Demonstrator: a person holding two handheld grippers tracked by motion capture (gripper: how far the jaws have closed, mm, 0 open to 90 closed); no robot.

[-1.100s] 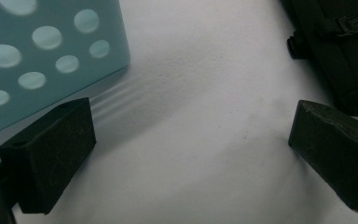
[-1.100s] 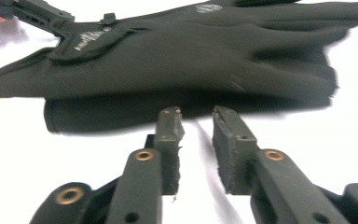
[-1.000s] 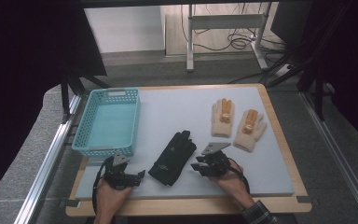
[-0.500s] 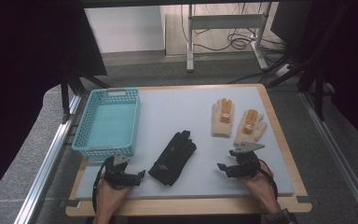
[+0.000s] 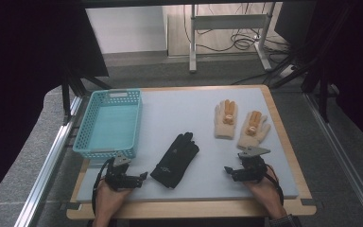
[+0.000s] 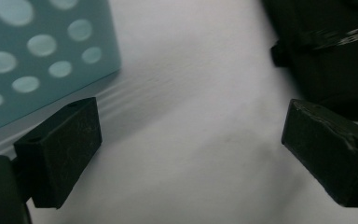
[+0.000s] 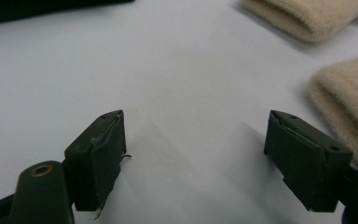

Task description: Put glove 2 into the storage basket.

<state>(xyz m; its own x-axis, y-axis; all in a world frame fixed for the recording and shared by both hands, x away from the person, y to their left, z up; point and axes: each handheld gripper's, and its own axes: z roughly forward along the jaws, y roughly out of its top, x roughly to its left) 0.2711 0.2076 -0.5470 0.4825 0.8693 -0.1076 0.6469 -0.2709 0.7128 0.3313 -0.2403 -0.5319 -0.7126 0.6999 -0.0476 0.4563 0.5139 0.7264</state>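
A black glove (image 5: 176, 160) lies flat in the middle of the white mat, fingers pointing away from me. Two beige gloves (image 5: 226, 119) (image 5: 254, 128) lie side by side at the right. My left gripper (image 5: 142, 176) rests on the mat left of the black glove; its jaws stand open, have just been closing a little, and have only mat between them (image 6: 191, 135). My right gripper (image 5: 227, 170) sits just in front of the nearer beige glove (image 7: 349, 98). Its jaws are open (image 7: 196, 144), have just been opening, and hold nothing.
A turquoise perforated basket (image 5: 109, 124) stands at the left of the mat, and its wall (image 6: 37, 56) is close to my left gripper. A wooden frame (image 5: 283, 127) borders the mat. A metal rail (image 5: 47, 165) runs along the left side.
My right hand has moved right, away from the black glove's wrist end to a spot in front of the beige gloves, and its jaws have opened wider. The left hand has stayed put.
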